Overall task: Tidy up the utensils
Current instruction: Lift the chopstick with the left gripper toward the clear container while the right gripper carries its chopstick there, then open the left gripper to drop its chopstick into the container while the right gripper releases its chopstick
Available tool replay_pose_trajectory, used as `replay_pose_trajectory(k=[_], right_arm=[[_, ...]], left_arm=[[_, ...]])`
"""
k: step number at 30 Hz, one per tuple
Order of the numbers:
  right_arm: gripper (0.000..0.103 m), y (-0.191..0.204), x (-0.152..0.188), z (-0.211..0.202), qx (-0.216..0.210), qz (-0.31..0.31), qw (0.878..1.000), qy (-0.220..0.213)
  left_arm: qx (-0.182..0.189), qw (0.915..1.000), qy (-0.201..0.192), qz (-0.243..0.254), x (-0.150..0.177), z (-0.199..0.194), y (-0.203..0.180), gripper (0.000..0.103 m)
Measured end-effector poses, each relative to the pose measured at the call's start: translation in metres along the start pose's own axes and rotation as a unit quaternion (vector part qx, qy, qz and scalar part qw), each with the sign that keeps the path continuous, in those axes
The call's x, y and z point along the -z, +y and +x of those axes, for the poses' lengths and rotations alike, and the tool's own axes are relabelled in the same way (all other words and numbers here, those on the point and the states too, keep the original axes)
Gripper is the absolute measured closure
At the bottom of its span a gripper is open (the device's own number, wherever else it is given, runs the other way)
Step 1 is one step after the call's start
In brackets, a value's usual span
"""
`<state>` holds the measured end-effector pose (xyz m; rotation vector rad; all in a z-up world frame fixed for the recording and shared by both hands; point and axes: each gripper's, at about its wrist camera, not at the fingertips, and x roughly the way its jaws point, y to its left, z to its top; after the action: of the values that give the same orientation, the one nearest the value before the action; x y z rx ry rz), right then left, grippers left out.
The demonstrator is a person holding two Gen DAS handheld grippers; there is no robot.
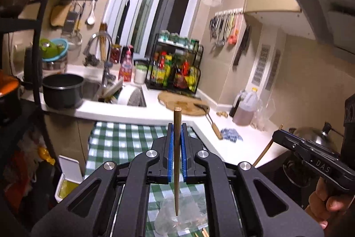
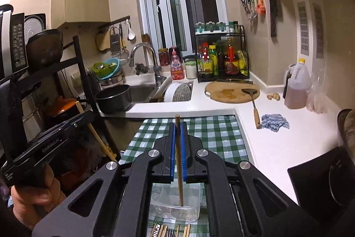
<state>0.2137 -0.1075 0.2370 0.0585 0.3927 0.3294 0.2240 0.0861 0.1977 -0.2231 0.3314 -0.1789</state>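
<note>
In the left wrist view my left gripper is shut on a dark brown chopstick, which stands upright between the blue pads. Its tip hangs over a clear plastic container on the green checked cloth. In the right wrist view my right gripper is shut on a lighter wooden chopstick, also upright, with its lower end inside the clear container. Several utensils lie at the bottom edge. Each gripper shows in the other's view: the right gripper at the right, the left gripper at the left.
Beyond the cloth a white counter carries a round cutting board, a wooden-handled spatula, a blue rag and an oil jug. A black pot sits by the sink. A black shelf rack stands at the left.
</note>
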Motion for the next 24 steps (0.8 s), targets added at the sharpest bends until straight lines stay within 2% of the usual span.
replay_pose_trajectory(k=[5,12,24], right_arm=[[0.098,-0.007,0.022,0.022,0.0,0.007,1.0,0.028],[0.098,-0.012,0.043,0.042,0.004,0.012,0.998,0.057],[0.097,-0.01,0.055,0.05,0.009,0.005,0.997,0.073]], left_arm=[[0.0,0.9994,0.035,-0.001,0.019,0.021,0.006,0.097],[0.0,0.998,0.063,-0.004,0.034,0.034,0.013,0.097],[0.0,0.9958,0.091,0.005,0.047,0.046,0.012,0.097]])
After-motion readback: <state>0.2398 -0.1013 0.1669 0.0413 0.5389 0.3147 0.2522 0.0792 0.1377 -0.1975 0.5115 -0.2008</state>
